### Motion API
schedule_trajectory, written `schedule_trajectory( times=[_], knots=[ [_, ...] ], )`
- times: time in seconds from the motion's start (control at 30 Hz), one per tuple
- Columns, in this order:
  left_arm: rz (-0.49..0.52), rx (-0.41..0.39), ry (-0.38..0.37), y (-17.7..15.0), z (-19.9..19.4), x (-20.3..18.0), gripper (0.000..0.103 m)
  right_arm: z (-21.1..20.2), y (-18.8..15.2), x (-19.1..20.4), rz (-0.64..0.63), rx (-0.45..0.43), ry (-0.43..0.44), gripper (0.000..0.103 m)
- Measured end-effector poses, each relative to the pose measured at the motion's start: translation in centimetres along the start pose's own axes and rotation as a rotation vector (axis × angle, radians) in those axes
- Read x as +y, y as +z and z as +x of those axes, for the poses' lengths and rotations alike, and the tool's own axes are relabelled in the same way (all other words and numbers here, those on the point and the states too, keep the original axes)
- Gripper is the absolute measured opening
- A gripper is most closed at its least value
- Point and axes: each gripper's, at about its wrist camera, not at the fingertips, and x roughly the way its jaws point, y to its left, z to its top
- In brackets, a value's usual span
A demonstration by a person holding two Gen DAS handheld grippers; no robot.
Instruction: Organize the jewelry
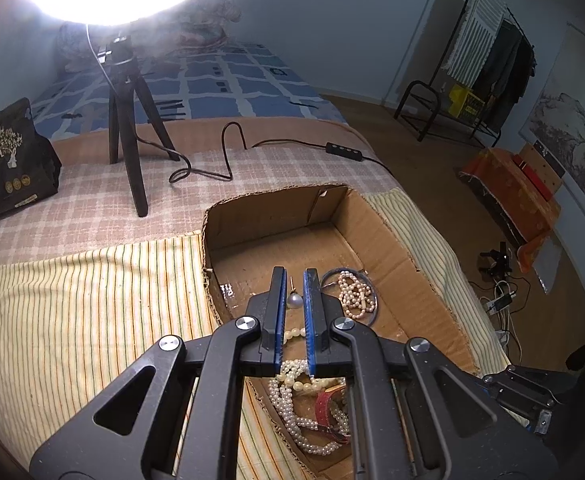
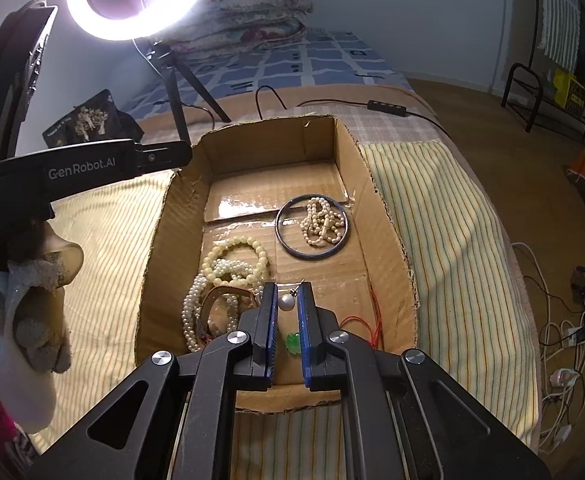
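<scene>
While both grippers (left (image 1: 294, 280), right (image 2: 288, 294)) hover closed and empty, a cardboard box (image 2: 388, 240) wall rings the pearls (image 2: 321, 222).

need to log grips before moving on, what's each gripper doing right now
left gripper: closed, pinching a pearl earring between its pads
right gripper: closed, pinching another pearl earring

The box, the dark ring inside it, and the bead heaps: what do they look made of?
The box looks like plain brown corrugated cardboard, matte: ragged cut edges, with glossy tape on its floor. The dark ring is smooth and thin with a slight sheen, perhaps metal or glass; I cannot tell which. The bead heaps look like cream pearls, glossy and round, real or imitation unclear.
</scene>
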Motion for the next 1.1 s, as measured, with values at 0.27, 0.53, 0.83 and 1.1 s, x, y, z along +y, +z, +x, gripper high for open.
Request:
schedule_trajectory(
  times=[0.27, 0.53, 0.83, 1.1],
  knots=[
    [0.016, 0.001, 0.011, -0.1, 0.1, -0.3, 0.012, -0.3, -0.1, 0.3, -0.019, -0.025, -0.032, 0.046],
    [0.025, -0.039, 0.022, 0.1, -0.6, -0.6, 0.051, -0.5, -0.2, 0.2, -0.028, -0.033, -0.069, 0.065],
    [0.018, -0.052, 0.031, 0.1, -1.5, -0.5, 0.064, -1.1, -0.1, 0.6, -0.043, -0.051, -0.116, 0.074],
    [0.022, -0.061, 0.039, -0.2, -2.6, -0.2, 0.066, -2.0, 0.2, 0.8, -0.031, -0.078, -0.132, 0.074]
  ],
)
